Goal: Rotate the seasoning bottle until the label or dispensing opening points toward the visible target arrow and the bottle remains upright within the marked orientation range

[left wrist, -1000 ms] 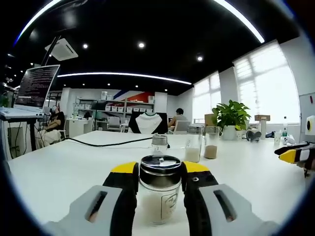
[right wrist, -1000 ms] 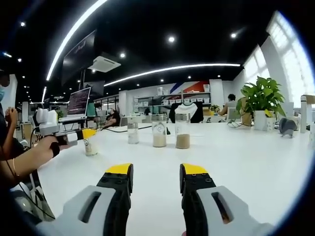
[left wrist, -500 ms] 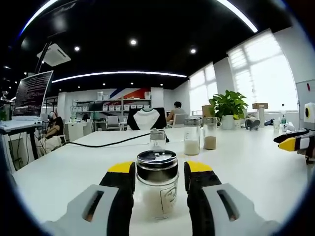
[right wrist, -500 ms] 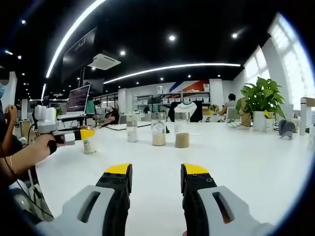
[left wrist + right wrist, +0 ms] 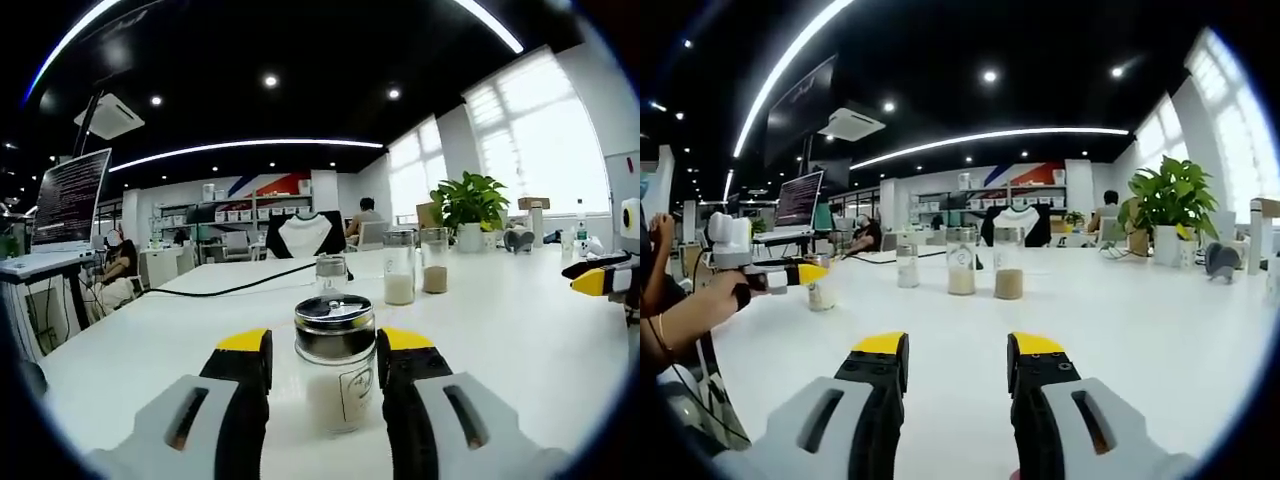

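Observation:
The seasoning bottle (image 5: 336, 372) is a glass jar of white powder with a shiny metal lid and a printed label facing me. It stands upright on the white table (image 5: 520, 330), between the jaws of my left gripper (image 5: 322, 345). The jaws are open, with a small gap on the bottle's left side. In the right gripper view the same bottle (image 5: 821, 296) stands far left, under the yellow tip of the left gripper (image 5: 805, 272), which a hand holds. My right gripper (image 5: 955, 350) is open over bare table with nothing between its fingers. Its yellow tip (image 5: 598, 282) enters the left gripper view at the right edge.
Three more jars stand in a row farther back: a small clear one (image 5: 330, 272), one with white powder (image 5: 399, 277), one with brown powder (image 5: 434, 270). A black cable (image 5: 230, 291) crosses the table behind them. A potted plant (image 5: 470, 210) stands at the far right.
The left gripper's jaws have spread slightly off the bottle, which now sits a little right of centre between them. The right gripper has hardly moved.

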The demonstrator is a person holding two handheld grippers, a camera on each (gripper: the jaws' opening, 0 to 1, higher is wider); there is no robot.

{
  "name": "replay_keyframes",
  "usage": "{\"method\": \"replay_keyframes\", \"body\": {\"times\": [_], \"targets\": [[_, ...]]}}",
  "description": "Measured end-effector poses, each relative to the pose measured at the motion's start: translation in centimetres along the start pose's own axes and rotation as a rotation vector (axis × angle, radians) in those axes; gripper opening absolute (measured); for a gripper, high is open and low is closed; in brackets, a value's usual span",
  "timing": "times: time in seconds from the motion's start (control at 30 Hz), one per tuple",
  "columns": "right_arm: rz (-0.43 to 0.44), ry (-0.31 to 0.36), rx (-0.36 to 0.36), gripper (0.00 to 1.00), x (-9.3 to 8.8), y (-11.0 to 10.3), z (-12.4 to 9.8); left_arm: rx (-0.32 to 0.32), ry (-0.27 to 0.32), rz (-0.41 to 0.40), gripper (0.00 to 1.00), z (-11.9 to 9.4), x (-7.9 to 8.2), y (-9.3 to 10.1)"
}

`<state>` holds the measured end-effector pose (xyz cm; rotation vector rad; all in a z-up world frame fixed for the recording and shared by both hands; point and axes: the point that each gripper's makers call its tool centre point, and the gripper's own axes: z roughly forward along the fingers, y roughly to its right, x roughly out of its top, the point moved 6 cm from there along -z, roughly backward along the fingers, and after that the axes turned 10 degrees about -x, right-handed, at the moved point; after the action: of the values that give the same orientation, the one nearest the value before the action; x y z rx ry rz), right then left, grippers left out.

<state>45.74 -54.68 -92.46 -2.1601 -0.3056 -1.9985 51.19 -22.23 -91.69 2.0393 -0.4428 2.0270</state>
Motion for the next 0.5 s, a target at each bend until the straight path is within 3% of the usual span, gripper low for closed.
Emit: {"method": "replay_keyframes", "body": {"times": [0.5], "targets": [[0.005, -0.009, -0.017, 0.40, 0.0, 0.5, -0.4, 0.007, -0.001, -0.012, 0.45, -1.6, 0.3, 0.1]]}}
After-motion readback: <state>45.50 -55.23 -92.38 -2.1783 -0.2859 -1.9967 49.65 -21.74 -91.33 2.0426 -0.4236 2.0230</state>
